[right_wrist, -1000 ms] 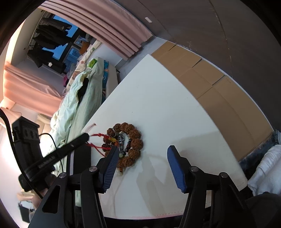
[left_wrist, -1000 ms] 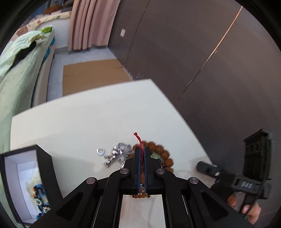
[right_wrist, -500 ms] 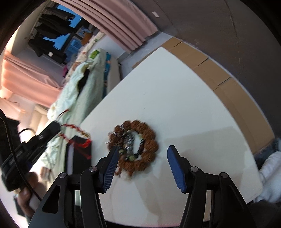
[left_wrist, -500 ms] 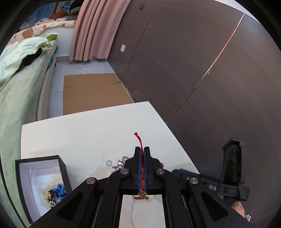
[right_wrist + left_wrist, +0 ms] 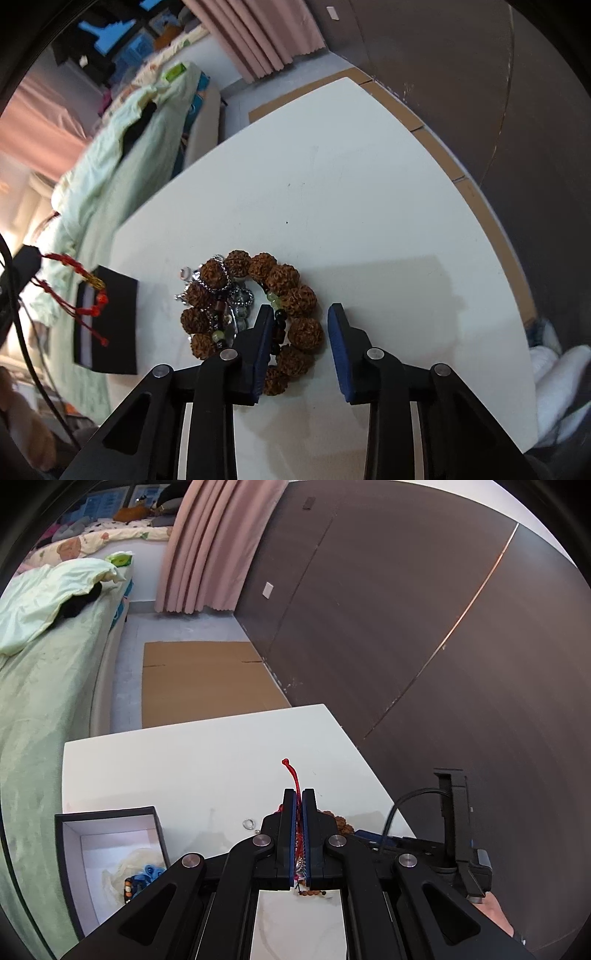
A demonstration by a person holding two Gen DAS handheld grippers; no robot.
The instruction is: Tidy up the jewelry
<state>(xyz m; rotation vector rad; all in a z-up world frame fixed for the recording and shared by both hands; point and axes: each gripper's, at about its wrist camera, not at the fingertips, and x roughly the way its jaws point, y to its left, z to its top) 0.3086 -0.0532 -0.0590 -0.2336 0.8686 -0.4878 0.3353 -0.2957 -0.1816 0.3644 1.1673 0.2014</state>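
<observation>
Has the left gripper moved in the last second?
Yes. The left gripper, shut on the red cord bracelet, rose away from the white table, toward the black box.

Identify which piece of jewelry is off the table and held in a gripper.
The red cord bracelet, pinched in the shut left gripper. The brown seed-bead bracelet and the silver chain lie on the white table.

The right tongs [image 5: 297,325] stand spread wide above the white counter [image 5: 369,206]. A bracelet [image 5: 280,295] of big brown beads lies there in a ring, with a small heap of silver chain [image 5: 236,295] and dark beads inside it; the left blue pad overlaps the ring's near side. At the left edge the left tongs [image 5: 26,264] carry a dangling red cord [image 5: 79,291] in front of a black box [image 5: 107,325]. A bed [image 5: 122,147] lies beyond.
</observation>
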